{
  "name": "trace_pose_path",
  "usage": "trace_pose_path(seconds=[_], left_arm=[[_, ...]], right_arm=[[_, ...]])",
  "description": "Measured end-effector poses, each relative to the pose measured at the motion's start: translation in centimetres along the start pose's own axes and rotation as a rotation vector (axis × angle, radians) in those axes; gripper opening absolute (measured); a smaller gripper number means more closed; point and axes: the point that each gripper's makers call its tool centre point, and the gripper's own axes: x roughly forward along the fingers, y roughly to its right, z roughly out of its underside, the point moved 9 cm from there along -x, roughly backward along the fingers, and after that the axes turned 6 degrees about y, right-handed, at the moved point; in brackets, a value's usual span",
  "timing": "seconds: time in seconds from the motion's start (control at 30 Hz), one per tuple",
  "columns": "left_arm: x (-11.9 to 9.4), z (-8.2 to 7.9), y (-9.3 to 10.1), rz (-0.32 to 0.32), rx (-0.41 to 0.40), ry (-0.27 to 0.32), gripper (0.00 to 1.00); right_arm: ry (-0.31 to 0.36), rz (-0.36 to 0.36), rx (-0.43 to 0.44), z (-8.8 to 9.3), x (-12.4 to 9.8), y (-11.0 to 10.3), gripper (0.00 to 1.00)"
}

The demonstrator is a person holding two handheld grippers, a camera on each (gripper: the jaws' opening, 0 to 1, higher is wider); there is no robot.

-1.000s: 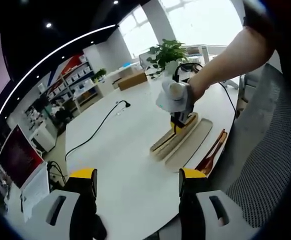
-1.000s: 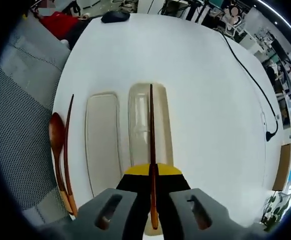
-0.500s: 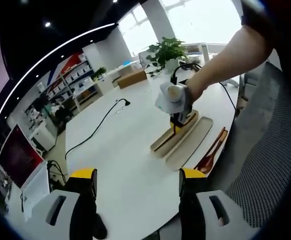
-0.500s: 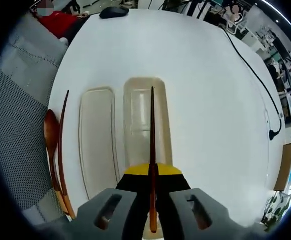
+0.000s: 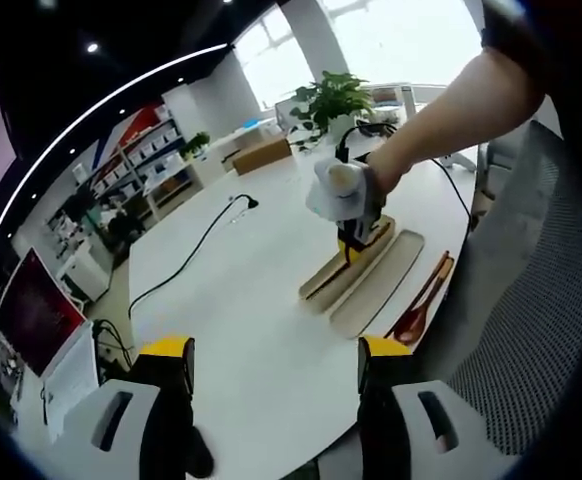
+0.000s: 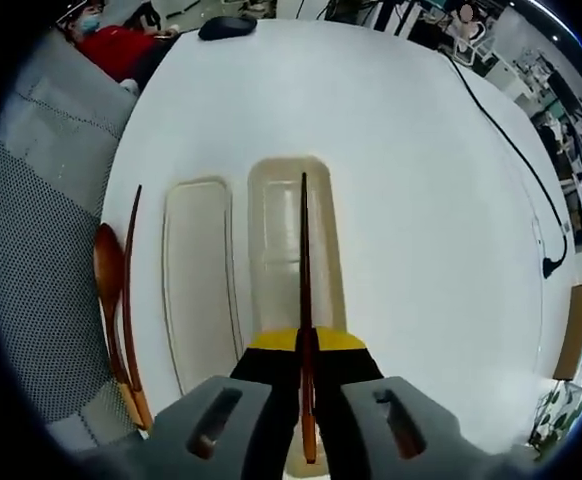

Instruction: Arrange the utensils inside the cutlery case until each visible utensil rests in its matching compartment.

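1. Little has moved since the earlier frames: the right gripper (image 6: 306, 372) still pinches a dark red chopstick (image 6: 304, 270) lengthwise between closed jaws, above the open cutlery case (image 6: 289, 250)
2. Case lid (image 6: 199, 280) lies just beside the case; a wooden spoon (image 6: 109, 290) and second chopstick (image 6: 129, 290) rest beyond it near the white table (image 6: 411, 180) edge
3. Left gripper (image 5: 271, 365) hangs wide open, holding nothing, well apart from the case (image 5: 346, 268)

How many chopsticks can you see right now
2. One chopstick is clamped in the right gripper, above the open case. The other chopstick lies on the table beside the spoon, left of the lid.
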Motion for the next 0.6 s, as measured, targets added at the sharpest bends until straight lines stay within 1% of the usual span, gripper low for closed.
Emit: trace_pose_path(seconds=[0.17,0.33,0.5,0.6], left_arm=[[0.0,-0.1,0.0,0.001,0.006,0.001,0.68],[0.0,-0.1,0.0,-0.001,0.009,0.006,0.68],[-0.1,-0.2,0.1,-0.001,0.013,0.009,0.68],[-0.2,-0.3,0.0,-0.004,0.013,0.014,0.68]], right_arm=[[0.004,0.023,-0.008,0.0,-0.5,0.2,0.05],[0.027,0.037,0.003,-0.1,-1.5,0.1,0.08],[0.037,0.059,0.008,0.0,-2.1,0.1,0.15],[0.046,0.072,0.009,0.0,-2.5,0.1,0.16]])
